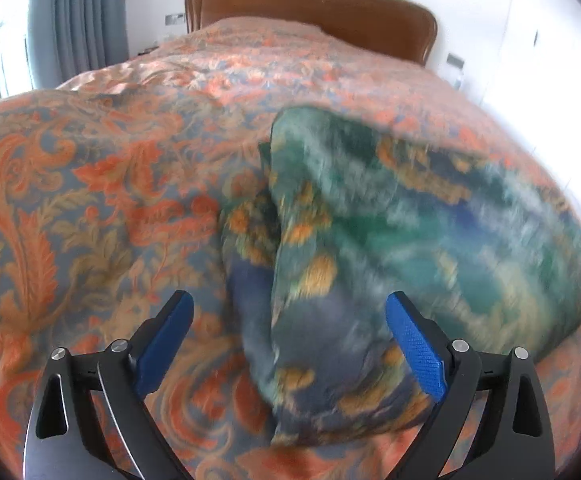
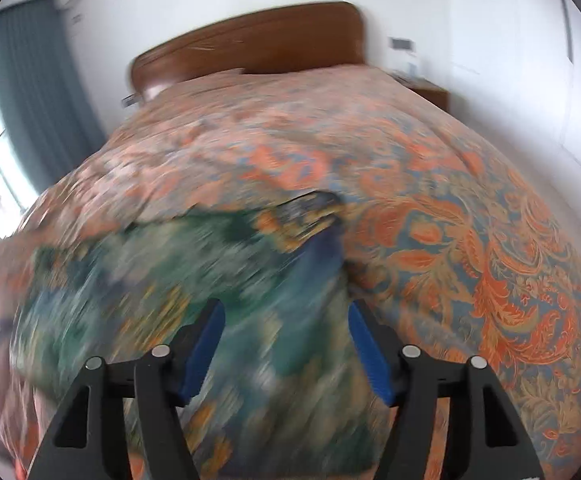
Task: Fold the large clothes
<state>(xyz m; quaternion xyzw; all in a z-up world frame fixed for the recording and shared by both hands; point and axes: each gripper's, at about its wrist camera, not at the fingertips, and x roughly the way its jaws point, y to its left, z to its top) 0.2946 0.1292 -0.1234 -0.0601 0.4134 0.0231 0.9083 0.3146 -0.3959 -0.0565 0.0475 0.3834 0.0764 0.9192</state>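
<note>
Both tools open above a garment on the bed.
The green-and-blue garment (image 1: 390,240) lies bunched on the orange bedspread (image 1: 70,200). Left tool (image 1: 288,344) spread wide, gripping nothing; right tool (image 2: 286,350) partly spread, cloth below its blue pads (image 2: 206,348), none pinched. Headboard (image 2: 250,40) behind.

Garment (image 1: 390,240): green-blue cloth with orange flowers, bunched in folds
Place: lying on the bed

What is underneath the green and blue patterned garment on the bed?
The garment lies bunched on the orange floral bedspread, which shows all around it. Whatever lies beneath its folds is covered and cannot be seen.
</note>
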